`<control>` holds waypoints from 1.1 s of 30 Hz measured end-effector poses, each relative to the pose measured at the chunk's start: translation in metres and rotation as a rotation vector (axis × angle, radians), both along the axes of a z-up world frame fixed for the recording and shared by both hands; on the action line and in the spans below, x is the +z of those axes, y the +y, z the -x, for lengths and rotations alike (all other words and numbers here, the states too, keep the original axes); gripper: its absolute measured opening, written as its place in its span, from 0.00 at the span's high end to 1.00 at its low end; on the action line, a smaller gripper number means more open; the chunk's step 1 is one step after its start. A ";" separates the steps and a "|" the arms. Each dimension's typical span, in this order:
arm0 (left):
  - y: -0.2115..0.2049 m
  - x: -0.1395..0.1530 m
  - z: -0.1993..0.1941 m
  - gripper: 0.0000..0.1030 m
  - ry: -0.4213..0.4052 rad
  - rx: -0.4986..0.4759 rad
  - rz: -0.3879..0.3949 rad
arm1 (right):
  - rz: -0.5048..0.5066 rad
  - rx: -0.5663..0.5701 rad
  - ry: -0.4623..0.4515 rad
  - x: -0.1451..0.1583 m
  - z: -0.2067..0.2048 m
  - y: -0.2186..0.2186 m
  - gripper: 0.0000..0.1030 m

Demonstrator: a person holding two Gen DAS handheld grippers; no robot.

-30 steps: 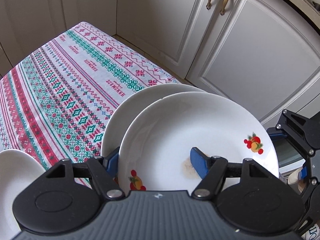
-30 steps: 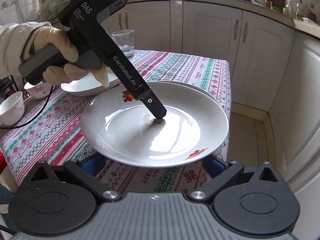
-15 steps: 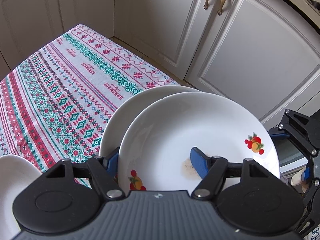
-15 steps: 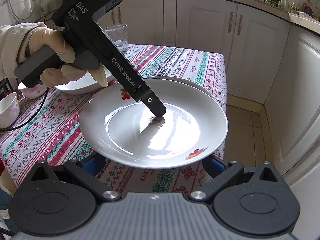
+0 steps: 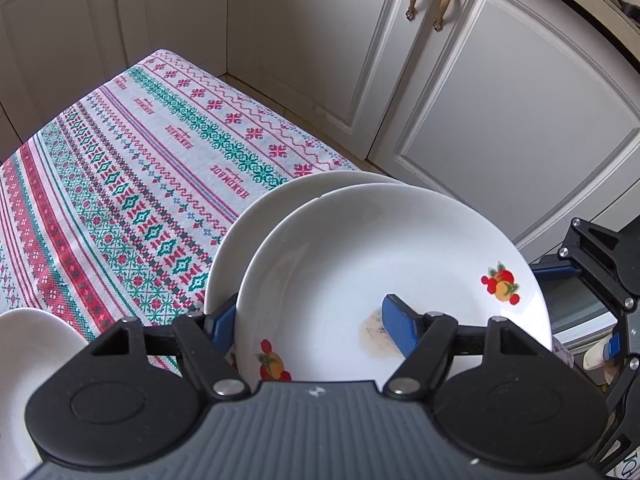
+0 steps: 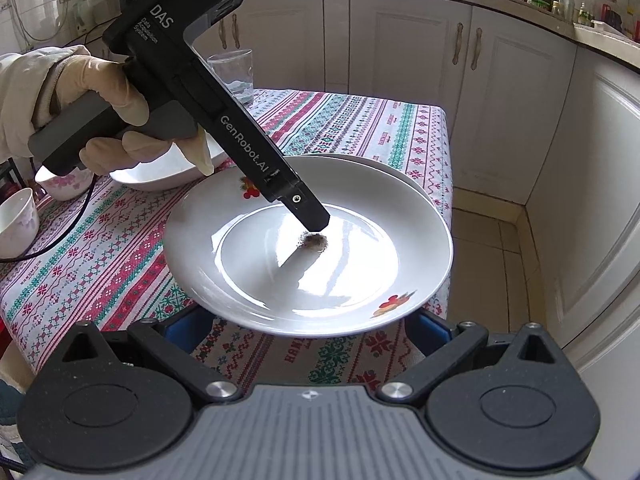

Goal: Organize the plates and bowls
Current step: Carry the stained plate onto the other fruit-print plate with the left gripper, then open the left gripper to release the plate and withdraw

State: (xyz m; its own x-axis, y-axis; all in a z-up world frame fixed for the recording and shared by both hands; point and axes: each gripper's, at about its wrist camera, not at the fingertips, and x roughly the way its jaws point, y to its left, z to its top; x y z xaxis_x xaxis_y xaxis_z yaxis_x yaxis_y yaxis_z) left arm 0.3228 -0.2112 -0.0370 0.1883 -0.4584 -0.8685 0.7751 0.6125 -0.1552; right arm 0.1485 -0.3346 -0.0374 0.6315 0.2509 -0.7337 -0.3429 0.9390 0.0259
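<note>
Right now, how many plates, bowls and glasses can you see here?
Plates: 2, fruit-printed plate over plain plate
Bowls: 3, wide bowl, flowered bowl, small bowl
Glasses: 1, glass
Total: 6

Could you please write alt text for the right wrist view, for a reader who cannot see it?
The left gripper, held by a gloved hand, grips a white fruit-patterned plate with one finger over a small brown stain. The plate overlaps a second plate at the edge of the patterned tablecloth.

"DAS", "GenRobot.AI" on left gripper (image 6: 316,224) (tablecloth (image 5: 132,184): "HANDMADE")
</note>
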 end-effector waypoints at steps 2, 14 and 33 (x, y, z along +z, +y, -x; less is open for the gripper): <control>0.001 0.001 0.001 0.28 0.001 0.001 0.002 | 0.000 -0.001 -0.001 0.000 0.000 0.000 0.00; 0.009 0.005 0.002 0.28 0.018 0.018 0.021 | 0.006 0.000 0.000 0.000 0.000 0.001 0.00; 0.000 0.003 0.007 0.24 -0.025 -0.031 -0.039 | 0.003 -0.023 -0.017 0.005 0.005 -0.001 0.00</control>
State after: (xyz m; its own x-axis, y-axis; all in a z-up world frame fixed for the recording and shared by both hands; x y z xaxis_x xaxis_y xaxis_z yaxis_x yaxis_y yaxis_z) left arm 0.3154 -0.2114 -0.0344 0.1960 -0.4305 -0.8810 0.7974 0.5929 -0.1123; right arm 0.1439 -0.3356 -0.0328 0.6495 0.2336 -0.7236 -0.3215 0.9467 0.0170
